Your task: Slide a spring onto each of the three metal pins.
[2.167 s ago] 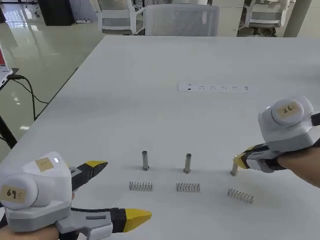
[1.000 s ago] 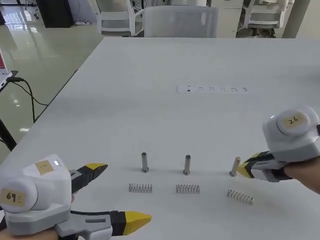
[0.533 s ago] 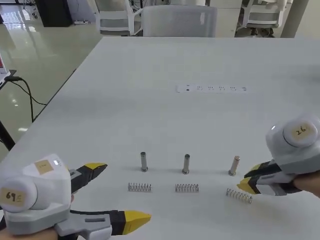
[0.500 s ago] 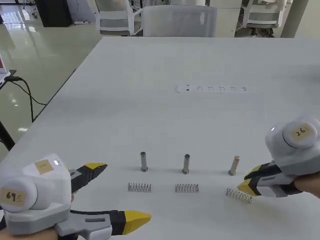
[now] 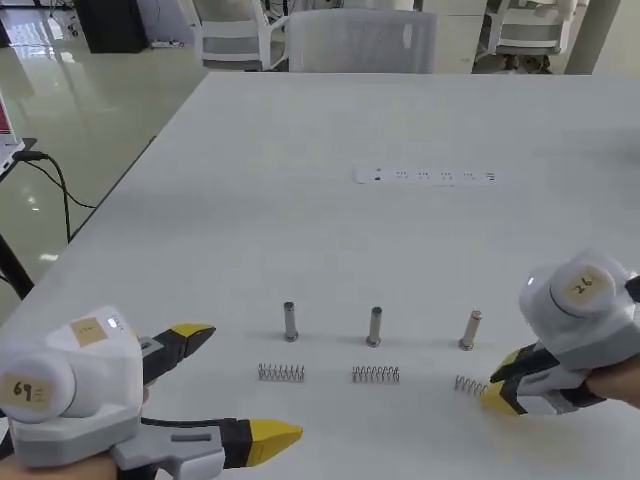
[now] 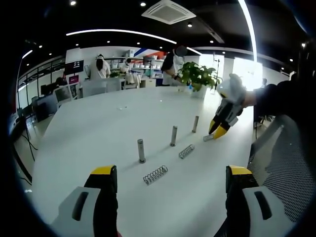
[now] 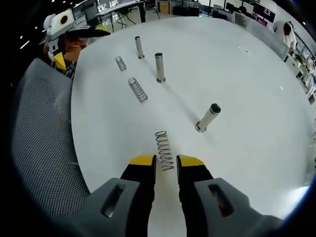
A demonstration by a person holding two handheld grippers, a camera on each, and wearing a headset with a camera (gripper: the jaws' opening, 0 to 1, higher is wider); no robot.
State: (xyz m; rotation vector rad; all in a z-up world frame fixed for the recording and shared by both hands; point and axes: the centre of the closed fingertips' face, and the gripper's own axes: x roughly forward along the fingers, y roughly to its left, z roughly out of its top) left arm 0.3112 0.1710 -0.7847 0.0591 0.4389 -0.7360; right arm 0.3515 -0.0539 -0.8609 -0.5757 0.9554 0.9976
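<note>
Between your right gripper's (image 7: 167, 160) yellow tips, which stand only a little apart and unclenched, lies the near end of the right spring (image 7: 163, 150), flat on the white table (image 7: 256, 84). Just beyond it the right pin (image 7: 207, 117) stands upright. Farther along the row stand the middle pin (image 7: 159, 67) and the left pin (image 7: 138, 47), each with its own coil lying beside it: the middle spring (image 7: 138, 89) and the left spring (image 7: 120, 63). None of the pins carries a spring yet. Your left gripper (image 5: 235, 382) hovers near the table's front edge, well apart from the row, its jaws spread wide and holding nothing.
</note>
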